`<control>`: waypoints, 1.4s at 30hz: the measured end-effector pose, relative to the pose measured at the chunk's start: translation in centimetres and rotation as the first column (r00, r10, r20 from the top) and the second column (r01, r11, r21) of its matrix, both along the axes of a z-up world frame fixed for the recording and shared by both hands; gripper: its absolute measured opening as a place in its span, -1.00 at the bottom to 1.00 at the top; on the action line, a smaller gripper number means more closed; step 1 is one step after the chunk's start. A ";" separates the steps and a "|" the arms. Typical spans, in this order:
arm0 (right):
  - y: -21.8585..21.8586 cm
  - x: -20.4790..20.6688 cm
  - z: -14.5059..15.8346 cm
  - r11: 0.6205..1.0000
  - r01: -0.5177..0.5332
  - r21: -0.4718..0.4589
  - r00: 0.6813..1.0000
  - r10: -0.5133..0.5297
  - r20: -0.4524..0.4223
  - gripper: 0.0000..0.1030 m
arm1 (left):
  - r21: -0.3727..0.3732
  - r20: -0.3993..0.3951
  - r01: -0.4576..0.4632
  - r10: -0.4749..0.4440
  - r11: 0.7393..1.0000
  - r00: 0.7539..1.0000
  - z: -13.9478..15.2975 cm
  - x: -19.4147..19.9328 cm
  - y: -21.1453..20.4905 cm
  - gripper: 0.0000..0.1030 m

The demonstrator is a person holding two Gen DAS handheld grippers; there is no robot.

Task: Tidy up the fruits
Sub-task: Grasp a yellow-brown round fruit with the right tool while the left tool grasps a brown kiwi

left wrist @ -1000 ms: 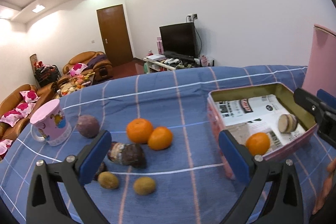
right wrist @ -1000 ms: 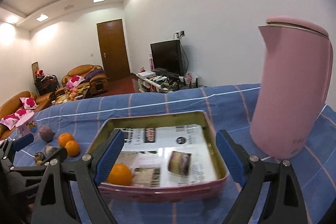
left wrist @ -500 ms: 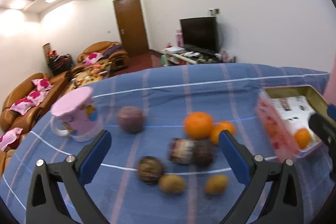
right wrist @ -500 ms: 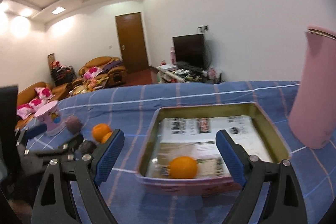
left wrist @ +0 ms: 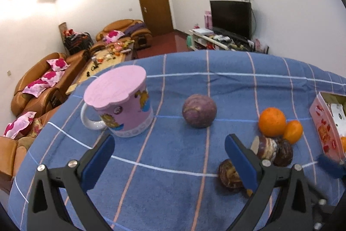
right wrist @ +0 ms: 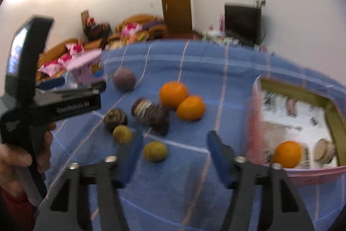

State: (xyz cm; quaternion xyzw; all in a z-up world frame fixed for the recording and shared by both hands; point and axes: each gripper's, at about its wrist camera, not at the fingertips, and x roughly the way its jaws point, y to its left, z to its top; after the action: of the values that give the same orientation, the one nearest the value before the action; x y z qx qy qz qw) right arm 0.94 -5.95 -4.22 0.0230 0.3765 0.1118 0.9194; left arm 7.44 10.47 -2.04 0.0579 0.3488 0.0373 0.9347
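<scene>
Loose fruit lies on the blue checked cloth: a purple fruit (left wrist: 199, 110) (right wrist: 124, 79), two oranges (left wrist: 272, 121) (right wrist: 173, 94), dark brown fruits (left wrist: 272, 149) (right wrist: 151, 114) and two yellow-green fruits (right wrist: 155, 151). My left gripper (left wrist: 169, 157) is open and empty, facing the gap between the mug and the purple fruit. My right gripper (right wrist: 175, 155) hovers over the cloth with its jaws closing. One yellow-green fruit lies just ahead of its left finger, and the pads touch nothing. The pink tin (right wrist: 292, 88) (left wrist: 324, 122) holds one orange (right wrist: 286, 154) and a round tan piece (right wrist: 324, 149).
A pink lidded mug (left wrist: 121, 103) (right wrist: 86, 70) stands at the left of the cloth. A person's hand holds the left gripper's handle (right wrist: 54, 101) at the left of the right wrist view. Sofas, a door and a television lie beyond the table's far edge.
Both grippers have swung left, away from the tin and over the loose fruit. The right gripper's jaws have narrowed. The pink kettle has left the right wrist view.
</scene>
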 end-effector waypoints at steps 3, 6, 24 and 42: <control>0.5 1.1 -1.1 0.999 -0.035 0.036 0.997 0.037 -0.063 0.07 | -0.017 -0.031 0.076 -0.077 0.997 0.997 0.1 -0.3 -0.3 1.00; 1.3 1.4 -1.4 0.998 -0.053 0.016 0.995 0.054 -0.086 -0.13 | 0.002 -0.013 0.134 -0.134 0.991 0.991 0.6 -1.0 -1.0 1.00; -3.2 -4.1 2.4 0.999 0.046 -0.018 0.988 -0.043 0.148 -0.41 | -0.106 -0.148 0.434 -0.445 0.895 0.883 -1.4 -2.8 -5.7 0.17; -3.6 -4.3 2.8 0.999 0.037 0.003 0.989 -0.037 0.143 -0.41 | -0.082 -0.155 0.574 -0.579 0.815 0.800 -1.5 -4.8 -7.1 -0.01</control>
State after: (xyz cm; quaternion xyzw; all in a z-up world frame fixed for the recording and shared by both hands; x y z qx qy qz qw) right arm -3.32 -9.56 -1.42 0.0220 0.3092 0.0962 0.9459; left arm 2.65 3.42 -3.54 0.1496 0.3951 -0.2591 0.8686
